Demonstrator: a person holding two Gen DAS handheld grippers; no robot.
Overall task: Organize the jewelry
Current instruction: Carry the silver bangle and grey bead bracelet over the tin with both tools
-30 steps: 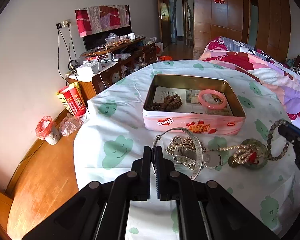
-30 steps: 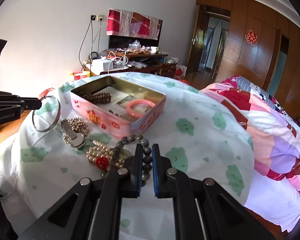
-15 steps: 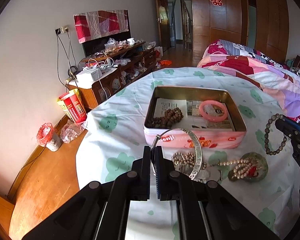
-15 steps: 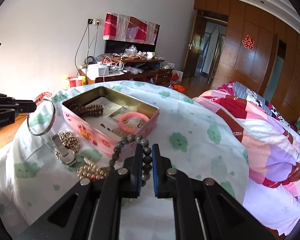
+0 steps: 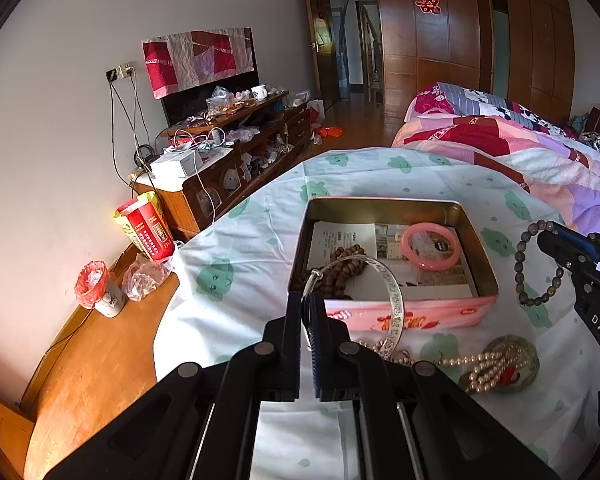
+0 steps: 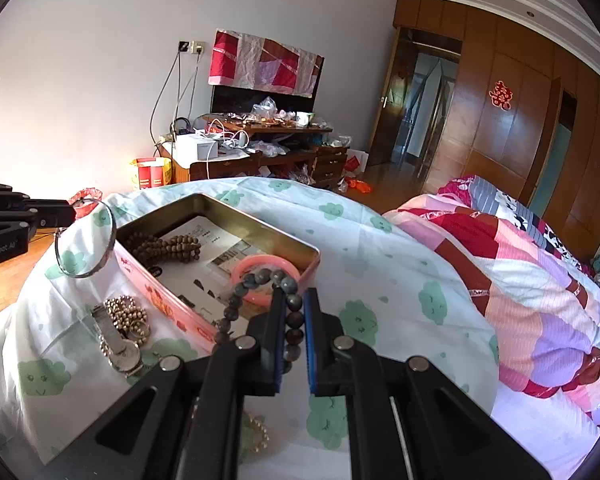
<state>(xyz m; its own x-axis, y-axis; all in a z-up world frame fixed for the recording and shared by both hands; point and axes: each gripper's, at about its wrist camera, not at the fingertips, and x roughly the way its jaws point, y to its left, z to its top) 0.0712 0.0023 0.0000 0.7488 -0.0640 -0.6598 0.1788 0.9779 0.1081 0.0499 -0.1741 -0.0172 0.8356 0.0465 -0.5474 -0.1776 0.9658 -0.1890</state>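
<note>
A pink tin box (image 5: pixel 403 314) (image 6: pixel 172 308) stands open on the cloth-covered table and holds a brown bead string (image 5: pixel 339 270) (image 6: pixel 164 246) and a pink bangle (image 5: pixel 429 246) (image 6: pixel 256 266). My left gripper (image 5: pixel 307 320) is shut on a silver bangle (image 5: pixel 393 300) (image 6: pixel 84 240), held in the air at the tin's near left corner. My right gripper (image 6: pixel 292 316) is shut on a dark bead bracelet (image 6: pixel 256 280) (image 5: pixel 537 264), held above the tin's right side.
On the cloth (image 5: pixel 240 272) in front of the tin lie a pearl strand (image 5: pixel 483 364), a green disc (image 5: pixel 511 364), a wristwatch (image 6: pixel 118 346) and a gold bead pile (image 6: pixel 126 312). A bed (image 6: pixel 539 272) is at the right, a cluttered cabinet (image 5: pixel 220 168) beyond.
Both grippers have risen from the cloth and moved toward the tin, the left carrying the silver bangle, the right carrying the dark bead bracelet off the pile.
</note>
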